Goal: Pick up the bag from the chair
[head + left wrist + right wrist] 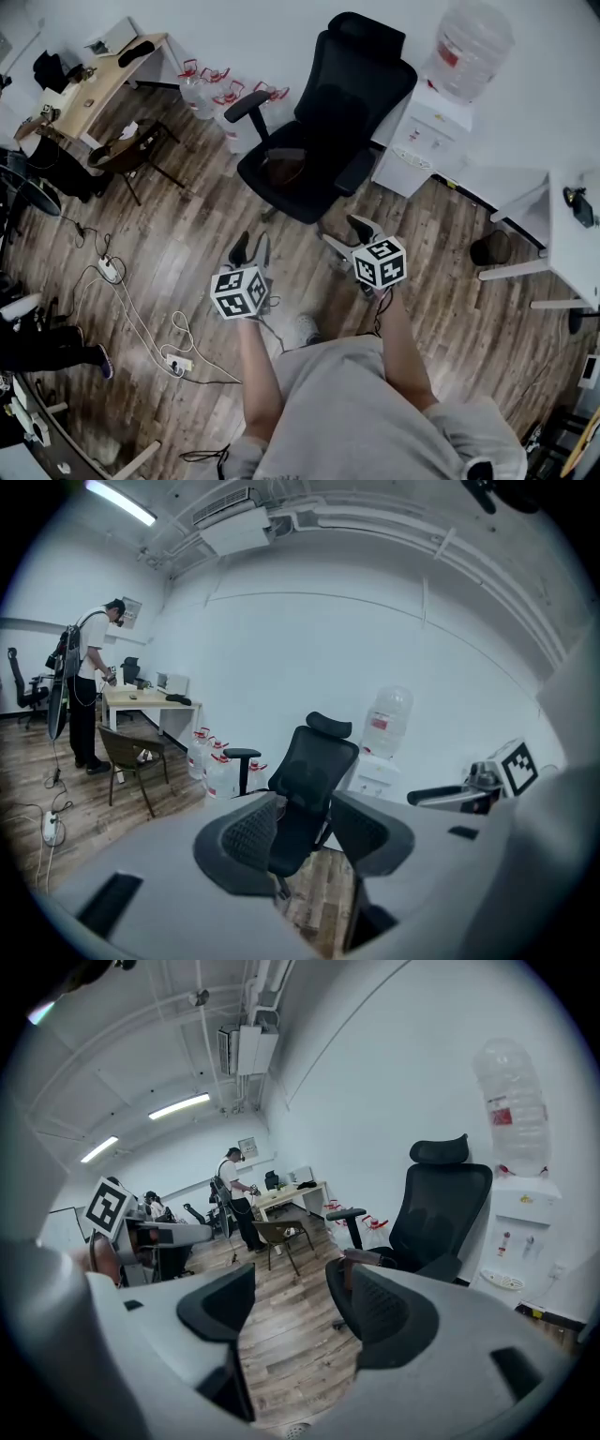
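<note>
A black office chair (323, 122) stands on the wood floor ahead of me, with a brown bag (284, 167) lying on its seat. My left gripper (251, 248) hovers over the floor just short of the chair, jaws apart and empty. My right gripper (349, 234) is beside it, a little nearer the chair's base, also open and empty. In the left gripper view the chair (314, 761) sits straight between the open jaws of the left gripper (300, 817). In the right gripper view the bag (364, 1257) shows just above the right-hand jaw of the right gripper (291, 1288).
A water dispenser (441, 122) stands right of the chair. Several water bottles (211, 94) sit on the floor at its left. A brown chair (131, 150) and a desk (94, 84) are far left. Cables and a power strip (108, 270) lie on the floor. A white table (572, 234) and black bin (490, 248) are right. A person (84, 696) stands by the desk.
</note>
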A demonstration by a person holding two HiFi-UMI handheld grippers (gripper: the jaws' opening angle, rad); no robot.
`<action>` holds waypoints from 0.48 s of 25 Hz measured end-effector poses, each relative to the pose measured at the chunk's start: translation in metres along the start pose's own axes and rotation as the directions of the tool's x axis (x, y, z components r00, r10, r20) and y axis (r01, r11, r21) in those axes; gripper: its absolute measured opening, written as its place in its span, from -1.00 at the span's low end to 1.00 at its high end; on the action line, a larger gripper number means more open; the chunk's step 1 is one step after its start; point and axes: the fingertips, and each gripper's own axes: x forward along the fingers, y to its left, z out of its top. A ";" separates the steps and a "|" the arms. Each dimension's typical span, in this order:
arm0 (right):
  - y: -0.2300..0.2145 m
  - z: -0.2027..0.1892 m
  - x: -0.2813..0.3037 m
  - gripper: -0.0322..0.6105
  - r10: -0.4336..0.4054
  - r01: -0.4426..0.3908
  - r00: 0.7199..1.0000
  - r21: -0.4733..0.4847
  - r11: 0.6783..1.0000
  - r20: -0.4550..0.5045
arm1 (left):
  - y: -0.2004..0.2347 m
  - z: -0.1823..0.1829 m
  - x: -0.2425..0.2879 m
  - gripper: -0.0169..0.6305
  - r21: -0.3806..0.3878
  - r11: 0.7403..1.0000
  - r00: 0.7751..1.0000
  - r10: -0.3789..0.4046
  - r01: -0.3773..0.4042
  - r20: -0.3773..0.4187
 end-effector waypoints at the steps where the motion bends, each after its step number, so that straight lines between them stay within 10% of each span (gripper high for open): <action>1: 0.001 0.003 0.005 0.12 -0.002 0.002 1.000 0.002 1.000 0.003 | 0.005 0.002 0.001 -0.41 0.004 1.000 1.000 -0.003 0.003 0.000; 12: 0.028 0.006 0.049 0.21 0.027 -0.027 1.000 0.027 0.999 -0.006 | 0.060 0.017 -0.011 -0.41 0.003 1.000 0.999 0.021 -0.021 0.039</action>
